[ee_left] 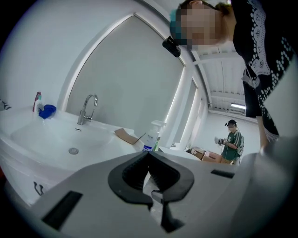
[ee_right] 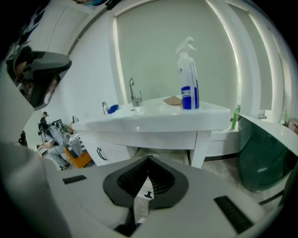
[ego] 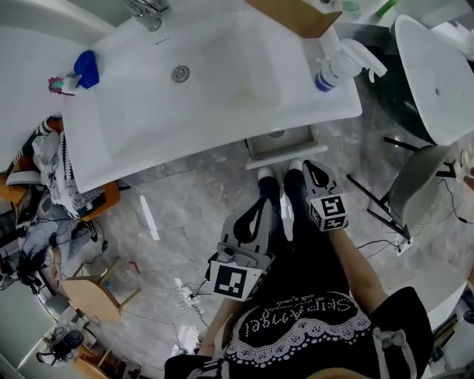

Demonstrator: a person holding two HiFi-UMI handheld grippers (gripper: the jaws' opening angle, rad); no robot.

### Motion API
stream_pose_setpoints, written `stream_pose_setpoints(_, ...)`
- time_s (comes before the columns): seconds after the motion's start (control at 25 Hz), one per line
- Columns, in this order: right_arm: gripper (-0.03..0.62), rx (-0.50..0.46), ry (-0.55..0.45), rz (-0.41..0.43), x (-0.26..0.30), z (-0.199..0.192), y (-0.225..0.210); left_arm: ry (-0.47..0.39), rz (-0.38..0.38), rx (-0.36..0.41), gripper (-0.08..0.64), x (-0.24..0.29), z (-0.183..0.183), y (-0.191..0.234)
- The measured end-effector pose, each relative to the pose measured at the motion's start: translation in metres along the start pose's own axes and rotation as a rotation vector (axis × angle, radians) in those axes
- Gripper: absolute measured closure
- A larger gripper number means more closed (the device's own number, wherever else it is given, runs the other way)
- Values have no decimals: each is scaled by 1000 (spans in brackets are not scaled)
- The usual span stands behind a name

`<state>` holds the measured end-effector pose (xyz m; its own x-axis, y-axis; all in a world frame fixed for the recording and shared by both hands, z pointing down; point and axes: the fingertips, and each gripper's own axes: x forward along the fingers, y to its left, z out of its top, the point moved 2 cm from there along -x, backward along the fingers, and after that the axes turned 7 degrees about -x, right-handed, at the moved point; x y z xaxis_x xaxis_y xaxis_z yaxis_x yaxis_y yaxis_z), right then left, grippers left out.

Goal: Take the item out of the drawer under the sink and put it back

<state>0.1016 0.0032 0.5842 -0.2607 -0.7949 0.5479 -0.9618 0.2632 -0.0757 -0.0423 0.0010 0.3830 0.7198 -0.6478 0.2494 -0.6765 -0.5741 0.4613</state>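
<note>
My right claw (ee_right: 148, 159) pinching a thin white slip (ee_right: 142, 200), not seen from my head view, left claw (ee_left: 150, 154) closed, drawer (ego: 285, 154) half under sink (ego: 222, 81)

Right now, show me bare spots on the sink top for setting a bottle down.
Bare: the sink top at its left front corner, in front of the blue item, and the basin itself. Crowded: the right end, where the spray bottle and the cardboard piece sit close together.
</note>
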Motion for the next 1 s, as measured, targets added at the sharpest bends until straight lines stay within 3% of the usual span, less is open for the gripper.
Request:
stream_pose_setpoints(0.48, 575, 47, -238, 8, -49, 124, 8, -74, -45, 104, 555, -13, 46, -12)
stream_pose_setpoints(0.76, 575, 36, -380, 56, -79, 184, 29, -184, -22, 92, 557, -22, 78, -9)
stream_pose_setpoints(1.0, 575, 44, -454, 60, -99, 211, 35, -242, -1, 101, 555, -32, 91, -3)
